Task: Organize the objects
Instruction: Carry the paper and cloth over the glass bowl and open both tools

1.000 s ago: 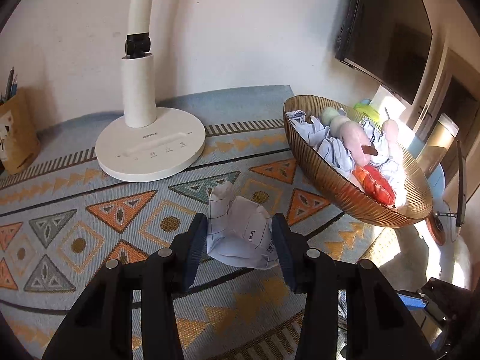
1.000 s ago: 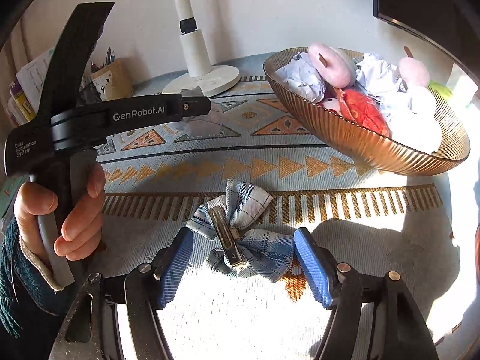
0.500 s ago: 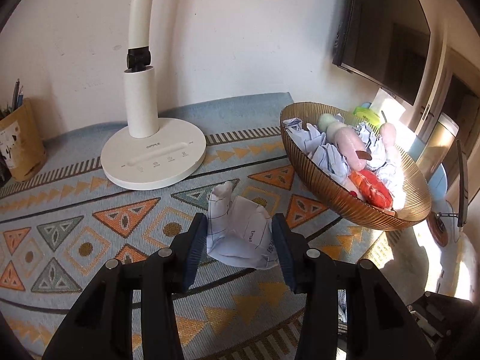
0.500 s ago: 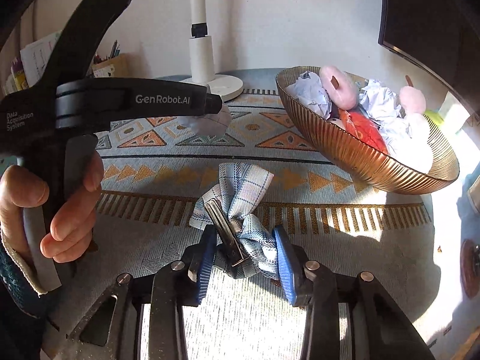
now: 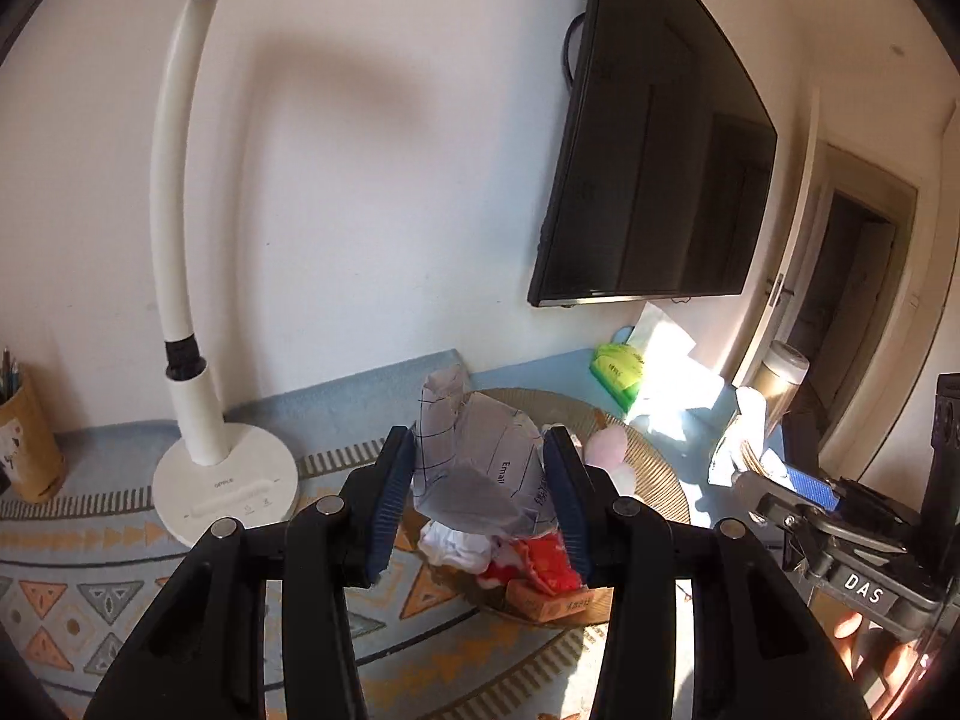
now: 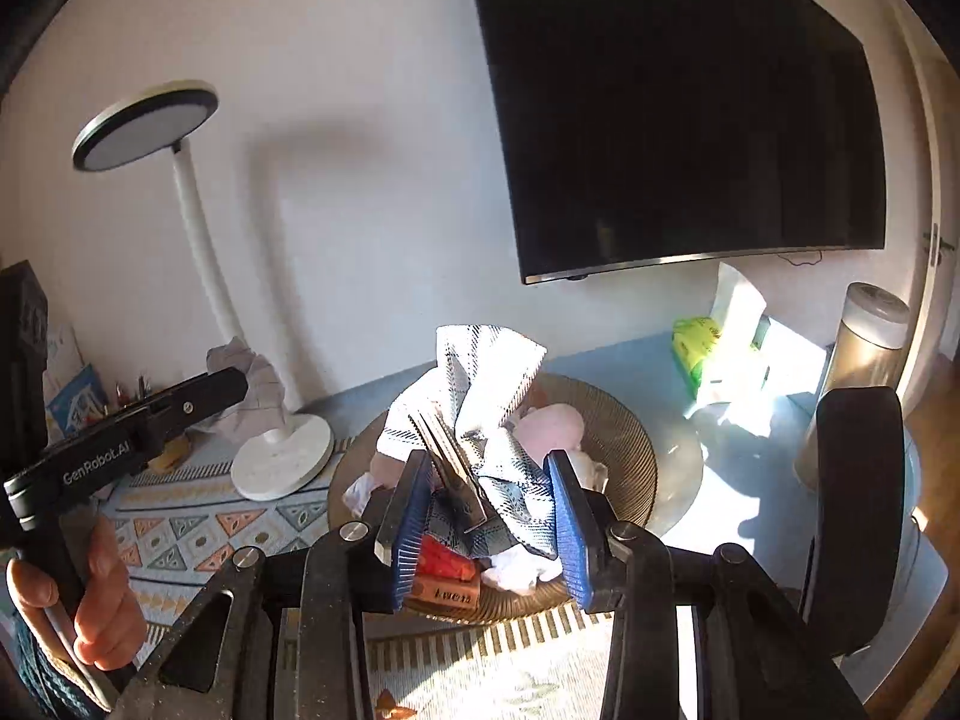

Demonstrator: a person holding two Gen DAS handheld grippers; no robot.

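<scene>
My left gripper point(image 5: 480, 504) is shut on a crumpled paper ball point(image 5: 480, 462) with printed lines, held in the air above the near side of the brown ribbed bowl point(image 5: 654, 480). My right gripper point(image 6: 489, 516) is shut on a blue-and-white plaid bow hair clip point(image 6: 480, 414), also held above the bowl point(image 6: 624, 438). The bowl holds paper wads, a pink plush toy point(image 6: 552, 429), a red item point(image 6: 444, 561) and a small brown box point(image 6: 447, 591). The left gripper with its paper point(image 6: 246, 384) shows at the left of the right wrist view.
A white desk lamp point(image 5: 198, 468) stands left of the bowl on a patterned mat point(image 5: 90, 600). A pen holder point(image 5: 27, 438) is far left. A wall TV point(image 5: 648, 168), a green packet point(image 5: 618, 369) and a metal flask point(image 6: 864, 372) lie behind and right.
Both grippers rose from the mat and moved over the bowl, carrying the paper ball and the bow clip. The right gripper closed on the clip a second ago.
</scene>
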